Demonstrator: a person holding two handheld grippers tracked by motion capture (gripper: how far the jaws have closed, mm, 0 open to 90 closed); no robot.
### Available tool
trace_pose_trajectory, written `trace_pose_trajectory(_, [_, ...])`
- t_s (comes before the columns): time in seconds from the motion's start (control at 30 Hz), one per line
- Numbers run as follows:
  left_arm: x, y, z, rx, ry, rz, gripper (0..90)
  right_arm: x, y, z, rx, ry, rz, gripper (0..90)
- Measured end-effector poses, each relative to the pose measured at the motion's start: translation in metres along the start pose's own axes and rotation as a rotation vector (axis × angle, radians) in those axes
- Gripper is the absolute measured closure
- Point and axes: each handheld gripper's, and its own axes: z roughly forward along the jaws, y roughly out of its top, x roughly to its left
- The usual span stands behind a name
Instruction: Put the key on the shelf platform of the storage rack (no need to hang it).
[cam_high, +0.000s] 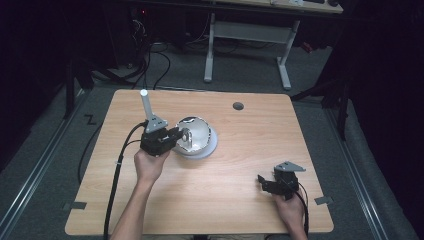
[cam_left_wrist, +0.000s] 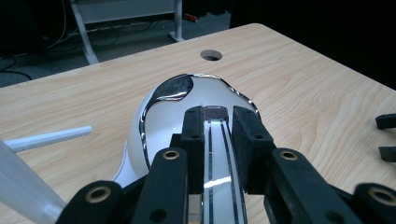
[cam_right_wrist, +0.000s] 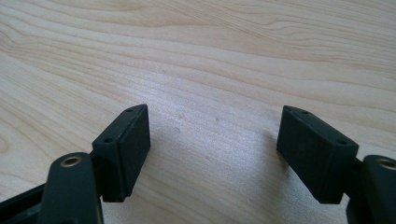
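A glossy white bowl-shaped vessel (cam_high: 196, 134) with a chrome rim rests on a pale round base (cam_high: 209, 149) near the middle of the wooden table (cam_high: 240, 150). My left gripper (cam_high: 181, 135) comes at it from the left. In the left gripper view the vessel (cam_left_wrist: 187, 112) curves away ahead, and my left gripper (cam_left_wrist: 219, 126) is shut on its flat silver handle (cam_left_wrist: 217, 158), a strip with dark lines. My right gripper (cam_high: 262, 181) rests low near the table's front right. In the right gripper view, my right gripper (cam_right_wrist: 212, 140) stands open over bare wood.
A white rod (cam_high: 146, 106) sticks up from the left gripper. A round cable hole (cam_high: 238, 105) lies in the table's far right part. Beyond the table stand a white desk frame (cam_high: 247, 35) and floor cables (cam_high: 150, 60). The right gripper's jaw tips (cam_left_wrist: 387, 137) show at the edge of the left gripper view.
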Motion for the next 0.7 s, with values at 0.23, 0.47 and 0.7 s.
trace_pose_trajectory(0.23, [0.001, -0.004, 0.008, -0.002, 0.005, 0.002, 75.5, 0.0, 0.0, 0.0, 0.0, 0.0, 0.0, 26.1])
trace_pose_trajectory(0.47, [0.005, -0.009, 0.019, 0.009, 0.018, -0.009, 75.5, 0.0, 0.0, 0.0, 0.0, 0.0, 0.0, 26.1])
trace_pose_trajectory(0.7, [0.007, -0.014, 0.031, 0.017, 0.044, -0.019, 75.4, 0.0, 0.0, 0.0, 0.0, 0.001, 0.0, 26.1])
